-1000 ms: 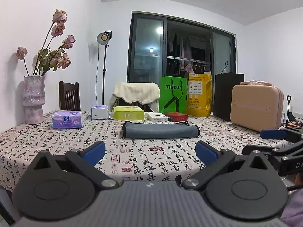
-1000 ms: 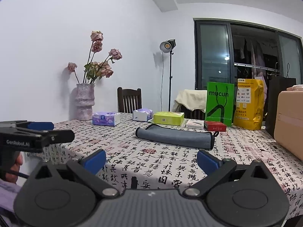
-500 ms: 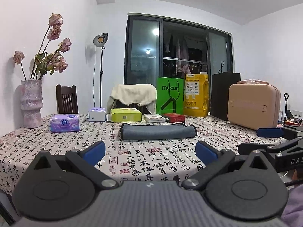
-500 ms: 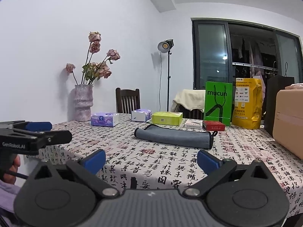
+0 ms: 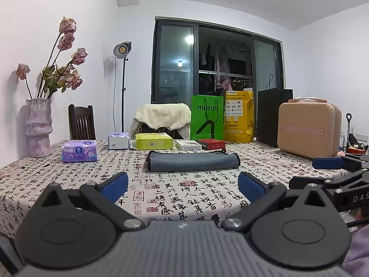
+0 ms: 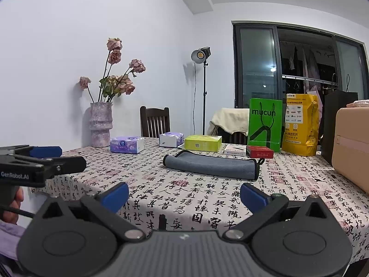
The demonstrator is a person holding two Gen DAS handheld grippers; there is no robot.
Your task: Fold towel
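A grey towel [image 5: 192, 161] lies folded into a long flat strip in the middle of the table [image 5: 69, 173], well beyond both grippers. It also shows in the right wrist view [image 6: 211, 165]. My left gripper [image 5: 183, 184] is open and empty, held near the table's front edge. My right gripper [image 6: 184, 195] is open and empty, also at the front edge. Each gripper shows at the side of the other's view: the right one [image 5: 332, 168], the left one [image 6: 43, 161].
Behind the towel stand tissue packs [image 5: 79, 154], a green box [image 5: 154, 140], small boxes [image 5: 212, 144] and shopping bags [image 5: 207, 120]. A vase of dried roses [image 5: 38, 129] is at the left, a tan case [image 5: 309, 129] at the right. Chairs stand behind the table.
Both grippers have tilted and shifted slightly, the towel sitting a little lower in view. The towel has not moved and both grippers stay open.
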